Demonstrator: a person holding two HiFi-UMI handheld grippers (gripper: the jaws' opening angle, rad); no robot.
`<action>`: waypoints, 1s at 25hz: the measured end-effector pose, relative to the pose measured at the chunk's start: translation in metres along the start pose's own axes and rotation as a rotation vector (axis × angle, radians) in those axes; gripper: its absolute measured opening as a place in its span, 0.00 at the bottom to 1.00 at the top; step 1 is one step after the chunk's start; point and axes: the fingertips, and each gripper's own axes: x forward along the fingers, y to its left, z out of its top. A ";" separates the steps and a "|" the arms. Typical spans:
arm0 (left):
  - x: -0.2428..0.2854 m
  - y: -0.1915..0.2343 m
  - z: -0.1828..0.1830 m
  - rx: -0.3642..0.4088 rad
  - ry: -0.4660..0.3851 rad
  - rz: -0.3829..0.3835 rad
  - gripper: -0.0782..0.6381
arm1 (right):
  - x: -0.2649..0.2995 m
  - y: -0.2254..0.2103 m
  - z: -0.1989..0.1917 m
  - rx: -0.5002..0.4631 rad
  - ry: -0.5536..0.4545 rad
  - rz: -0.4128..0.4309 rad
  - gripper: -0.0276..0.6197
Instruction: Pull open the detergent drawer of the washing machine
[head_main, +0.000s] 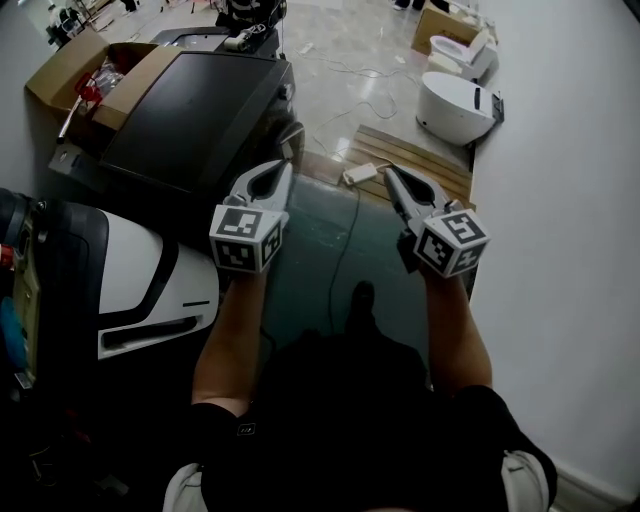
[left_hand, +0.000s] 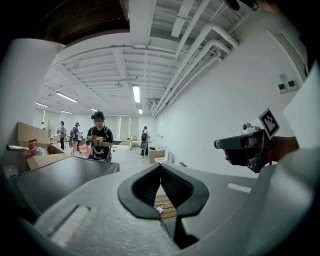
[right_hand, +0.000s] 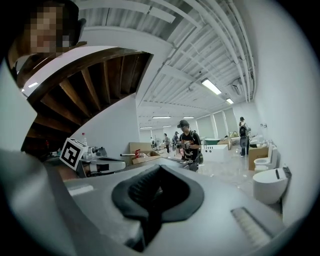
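Observation:
The dark-topped washing machine (head_main: 195, 120) stands ahead at the left, and its flat black top (left_hand: 60, 177) also shows in the left gripper view. I cannot make out its detergent drawer from here. My left gripper (head_main: 285, 172) is held in the air beside the machine's near right corner, jaws shut and empty (left_hand: 161, 166). My right gripper (head_main: 390, 174) hovers level with it to the right, over the floor, also shut with nothing in it (right_hand: 159, 168). Each gripper shows in the other's view, the right gripper (left_hand: 220, 144) and the left gripper (right_hand: 120, 165).
An open cardboard box (head_main: 85, 75) sits left of the machine. A white and black appliance (head_main: 140, 280) lies at my near left. Ahead are a wooden pallet (head_main: 415, 160), a power strip with its cable (head_main: 358, 173) and white toilets (head_main: 455, 105). A white wall runs along the right. People (left_hand: 99, 137) stand far off.

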 end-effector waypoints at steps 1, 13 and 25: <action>0.011 0.001 0.002 -0.004 0.010 0.009 0.12 | 0.004 -0.014 0.002 -0.007 0.004 0.001 0.05; 0.121 0.003 0.012 -0.018 0.019 0.107 0.12 | 0.031 -0.165 0.011 0.008 0.029 0.000 0.05; 0.183 -0.023 0.022 -0.011 0.029 0.165 0.12 | 0.050 -0.212 0.003 0.005 0.074 0.102 0.05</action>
